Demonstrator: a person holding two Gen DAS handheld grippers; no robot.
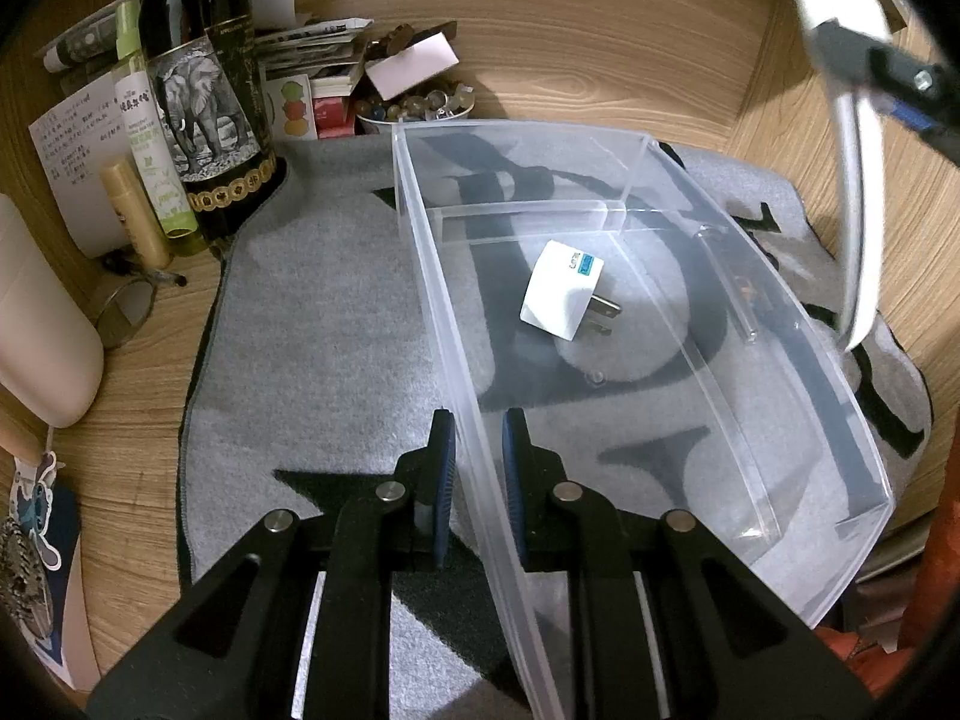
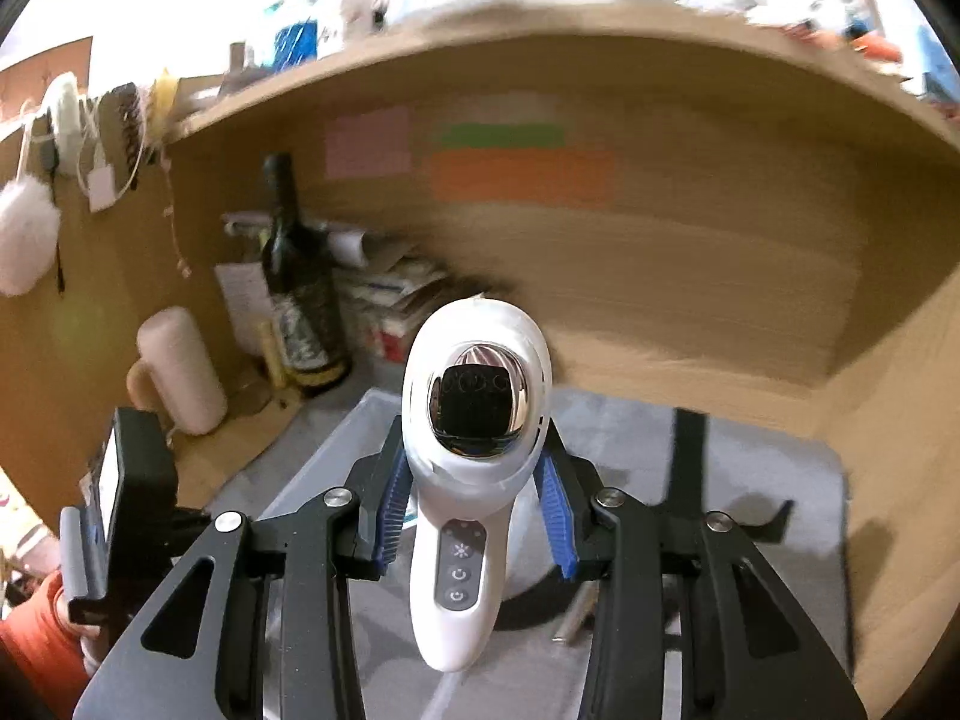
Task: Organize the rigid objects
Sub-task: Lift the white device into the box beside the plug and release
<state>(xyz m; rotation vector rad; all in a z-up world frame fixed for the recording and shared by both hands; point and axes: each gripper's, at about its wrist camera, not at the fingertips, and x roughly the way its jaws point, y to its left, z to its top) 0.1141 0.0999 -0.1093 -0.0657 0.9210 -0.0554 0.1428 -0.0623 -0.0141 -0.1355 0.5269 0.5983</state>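
The left claw (image 1: 477, 468) straddles the near left wall of one clear, rigid plastic organizer tray (image 1: 852, 420), its blue ribbed pads either side of the wall; contact cannot be confirmed. One white plug adapter (image 1: 561, 291) with metal prongs lies in the tray's large compartment. The right claw (image 2: 474, 504) is clenched on one smooth white handheld device (image 2: 474, 420) with a mirrored oval head and three buttons. A grey fleece mat (image 1: 324, 312) covers the wood-grain worktop (image 1: 138, 450); one dark elephant-label bottle (image 1: 204, 96) stands far left.

The desk (image 1: 600, 30) carries one clear bin (image 1: 798, 324) holding one white plug adapter (image 1: 558, 294), one dark bottle (image 1: 204, 90), one grey mat (image 1: 324, 312), and one white handheld device (image 2: 474, 420).
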